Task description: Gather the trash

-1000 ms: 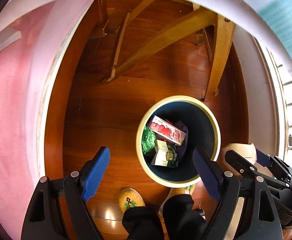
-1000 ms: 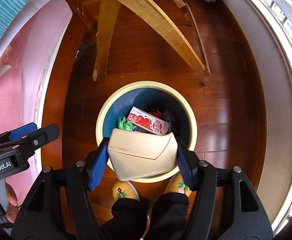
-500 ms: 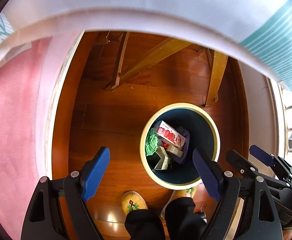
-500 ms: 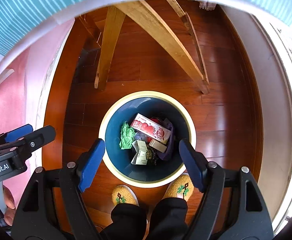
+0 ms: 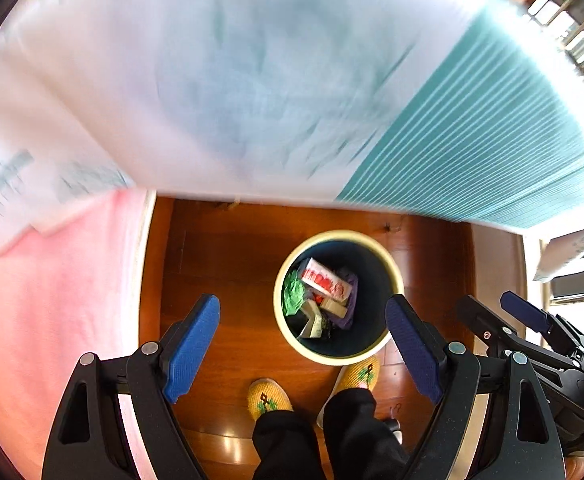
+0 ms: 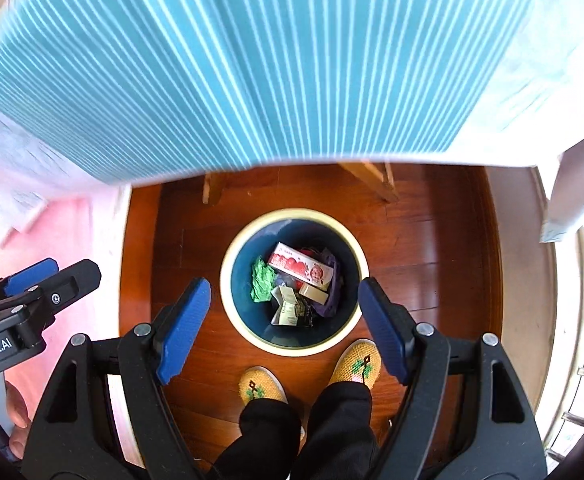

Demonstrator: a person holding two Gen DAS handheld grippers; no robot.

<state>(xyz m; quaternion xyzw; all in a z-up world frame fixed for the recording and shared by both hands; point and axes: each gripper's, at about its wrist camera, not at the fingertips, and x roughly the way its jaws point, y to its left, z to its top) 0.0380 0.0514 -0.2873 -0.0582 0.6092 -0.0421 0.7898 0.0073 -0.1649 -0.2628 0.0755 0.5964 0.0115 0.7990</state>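
Polished wooden floor (image 6: 431,248) carries a round bin (image 6: 228,280) just ahead of the person's slippers – placed for straight drops. Its trash, a red carton (image 6: 301,267) and green wrapper (image 6: 263,279), lies inside. Left gripper (image 5: 301,354) and right gripper (image 6: 284,326) both gape, empty. Blurred striped cloth (image 6: 252,72) hides whatever lies above.
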